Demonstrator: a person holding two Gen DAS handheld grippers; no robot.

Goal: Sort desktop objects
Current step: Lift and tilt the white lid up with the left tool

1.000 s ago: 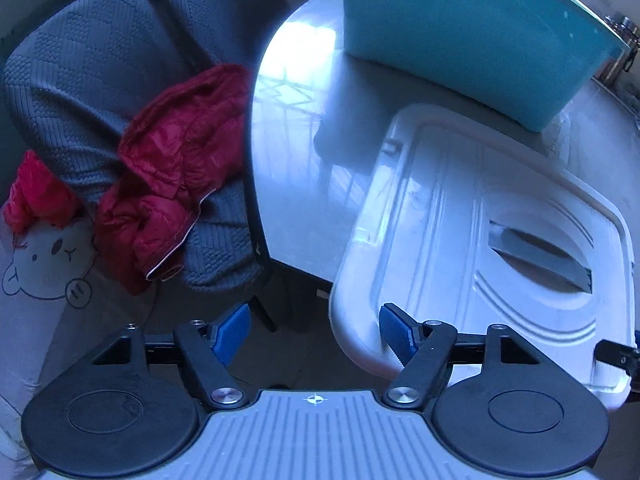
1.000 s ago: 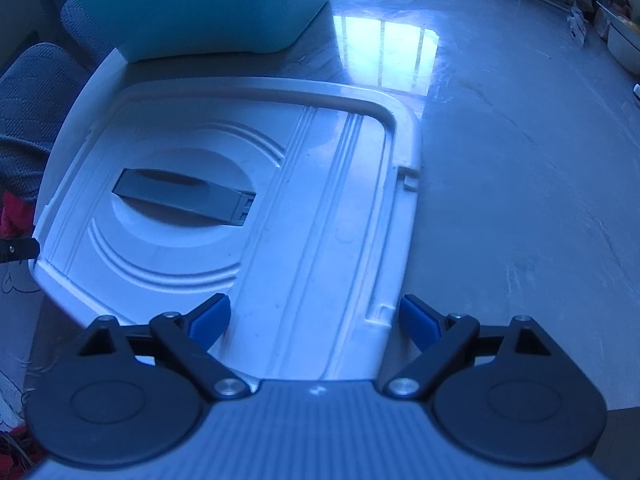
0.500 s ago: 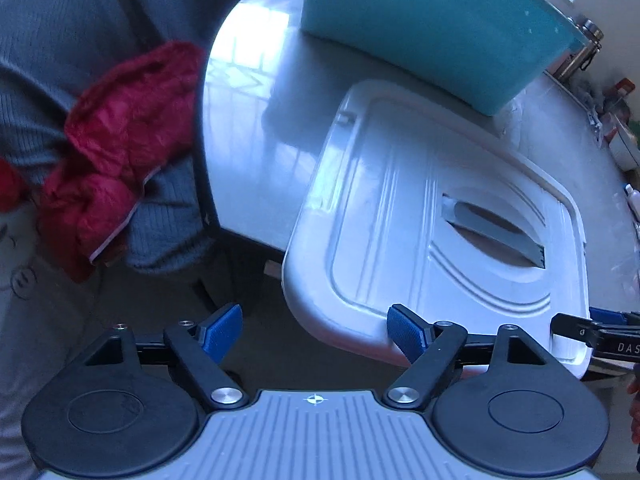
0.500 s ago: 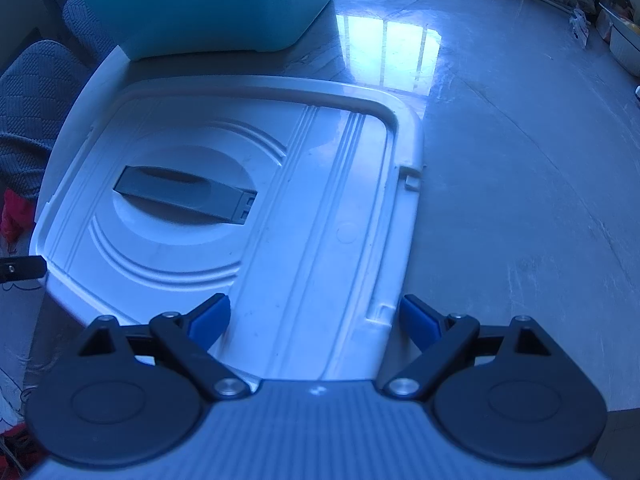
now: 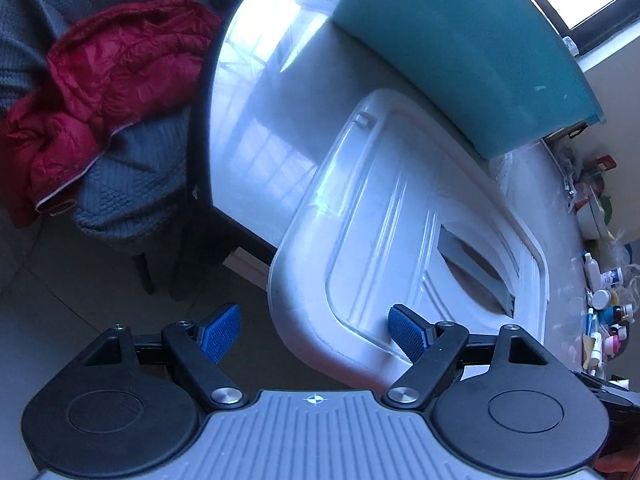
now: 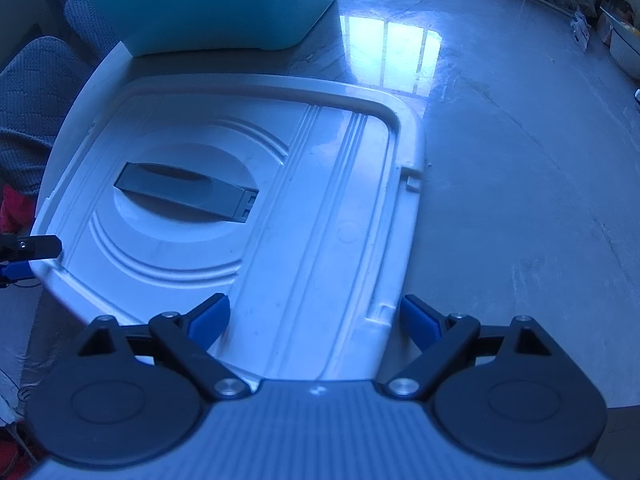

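Lid [image 6: 320, 208], white plastic, broad and flat, lying on table [image 6: 520, 160] ahead of both tongs, one end overhanging the table edge. Grey handle [image 6: 188, 194] recessed at centre. You hold left tongs [image 5: 316, 332] spread, straddling the overhanging corner; right tongs [image 6: 316, 318] spread across the near rim. Likely light, stiff, slippery: pinch the raised rim at opposite sides. Teal bin [image 6: 208, 4] stands beyond.
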